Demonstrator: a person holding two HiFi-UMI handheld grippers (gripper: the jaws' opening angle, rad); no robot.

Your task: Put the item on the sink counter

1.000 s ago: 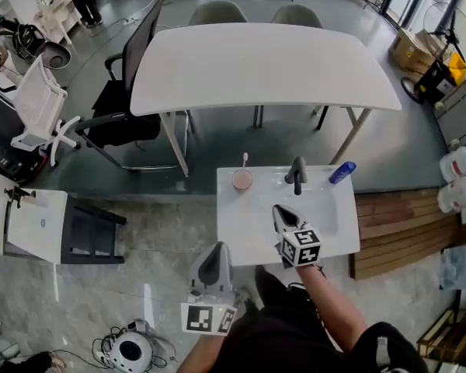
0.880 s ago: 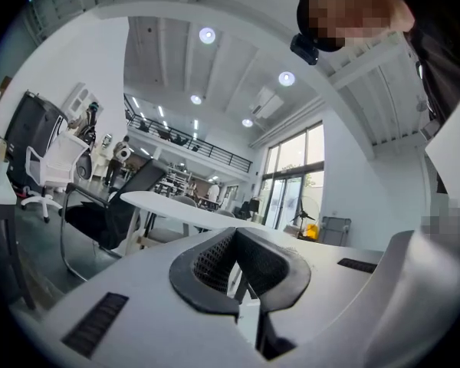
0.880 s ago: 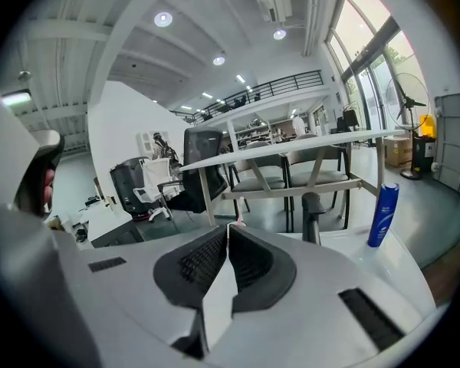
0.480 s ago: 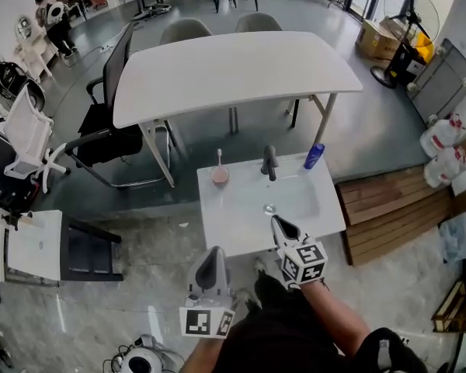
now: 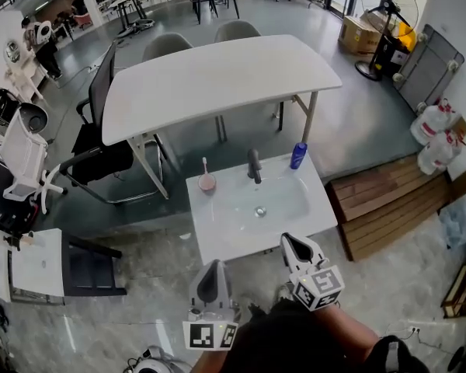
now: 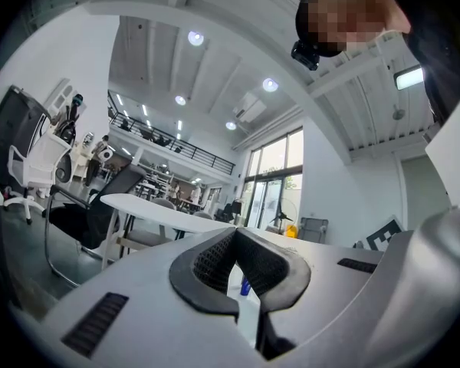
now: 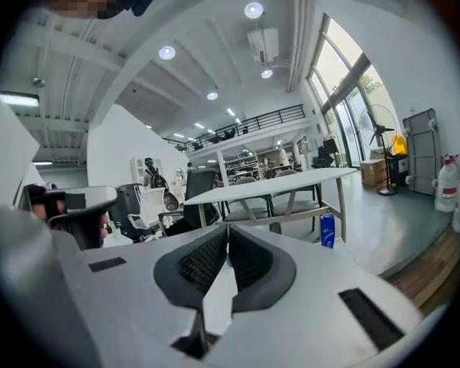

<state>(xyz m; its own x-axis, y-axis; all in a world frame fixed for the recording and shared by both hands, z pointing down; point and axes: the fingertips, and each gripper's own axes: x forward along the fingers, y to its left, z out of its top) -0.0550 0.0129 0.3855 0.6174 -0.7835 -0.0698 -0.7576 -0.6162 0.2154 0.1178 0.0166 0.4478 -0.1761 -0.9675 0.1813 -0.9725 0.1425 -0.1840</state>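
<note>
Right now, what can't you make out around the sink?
Print on the blue bottle: too small in the head view.
The same bottle in the left gripper view: mostly hidden behind the left gripper, jaws closed.
The thin stick in the pink cup: too small to identify, head view.
Sink counter in the right gripper view: mostly covered by the right gripper itself.

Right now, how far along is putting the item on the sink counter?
Seemingly done: the blue bottle stands on the sink counter, right of the faucet. In hand: nothing; left gripper and right gripper are both shut and empty. Left: nothing apparent.
</note>
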